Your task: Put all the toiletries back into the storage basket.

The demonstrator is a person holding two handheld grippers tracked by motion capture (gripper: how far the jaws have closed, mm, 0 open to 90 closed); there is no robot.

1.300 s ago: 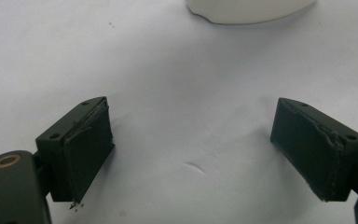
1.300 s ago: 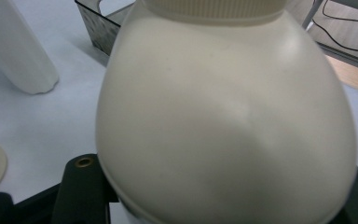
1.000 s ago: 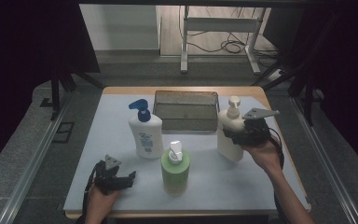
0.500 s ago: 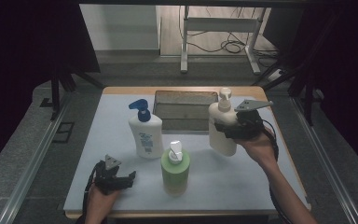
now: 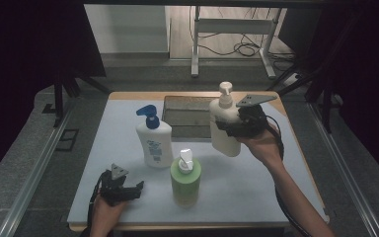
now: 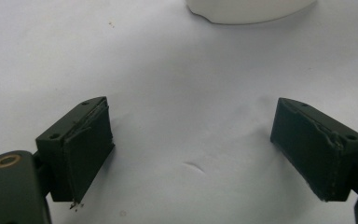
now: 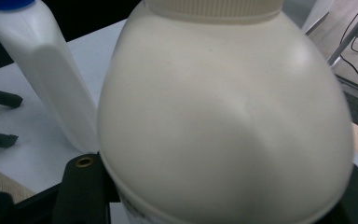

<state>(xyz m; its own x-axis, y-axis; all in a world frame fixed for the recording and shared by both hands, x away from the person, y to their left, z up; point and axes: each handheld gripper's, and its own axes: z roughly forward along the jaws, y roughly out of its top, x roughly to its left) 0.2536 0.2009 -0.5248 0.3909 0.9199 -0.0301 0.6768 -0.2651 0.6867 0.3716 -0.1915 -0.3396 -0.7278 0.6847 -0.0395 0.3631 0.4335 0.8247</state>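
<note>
Above the white tabletop [image 5: 256,182], the cream pump bottle [image 5: 225,129] is clamped by the right gripper [image 5: 239,126] fingers; it should be kept upright and lowered gently into the wire basket [image 5: 187,116].

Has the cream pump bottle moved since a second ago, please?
Yes: the cream pump bottle, clamped in the right tongs, has lifted and shifted left, toward the dark wire tray.
</note>
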